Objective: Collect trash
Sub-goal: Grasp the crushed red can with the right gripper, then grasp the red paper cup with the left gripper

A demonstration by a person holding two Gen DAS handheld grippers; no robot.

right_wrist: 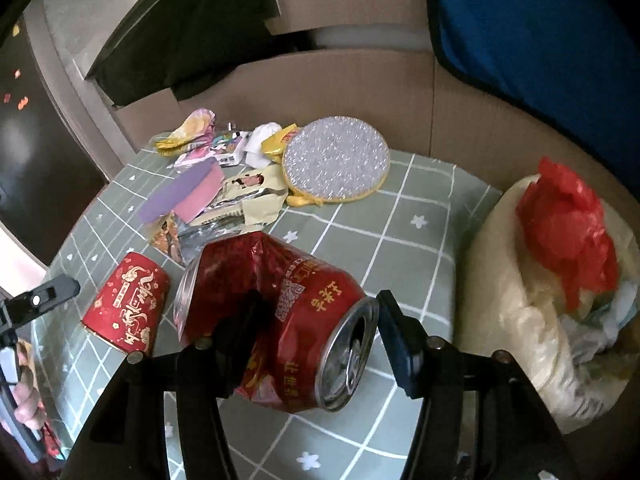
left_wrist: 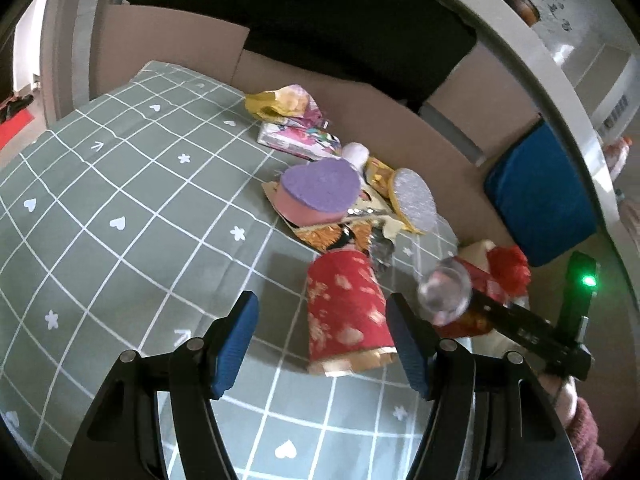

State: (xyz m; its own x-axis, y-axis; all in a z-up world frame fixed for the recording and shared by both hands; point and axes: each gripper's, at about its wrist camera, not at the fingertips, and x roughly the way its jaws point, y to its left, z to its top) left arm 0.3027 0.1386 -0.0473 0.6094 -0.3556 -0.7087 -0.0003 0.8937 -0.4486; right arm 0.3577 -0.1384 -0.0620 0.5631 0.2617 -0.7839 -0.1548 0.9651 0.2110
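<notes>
— Trash (right_wrist: 224, 184) is seen scattered on the green checked tablecloth (right_wrist: 400, 220). What writing can be read?
— From the left: gold Chinese characters are printed on a red paper cup (right_wrist: 126, 304), which is lying on its side. A QR code and more gold characters are printed on a crushed red can (right_wrist: 280, 292).
— Are any containers filled?
— At the far right, red plastic (right_wrist: 568, 232) and other waste are stuffed in a pale translucent bag (right_wrist: 520, 320).
— And the grippers?
— The left gripper (left_wrist: 322, 302) is held wide apart over the cup, nothing touched. The right gripper (right_wrist: 318, 300) is clamped on the can, raised above the cloth.
</notes>
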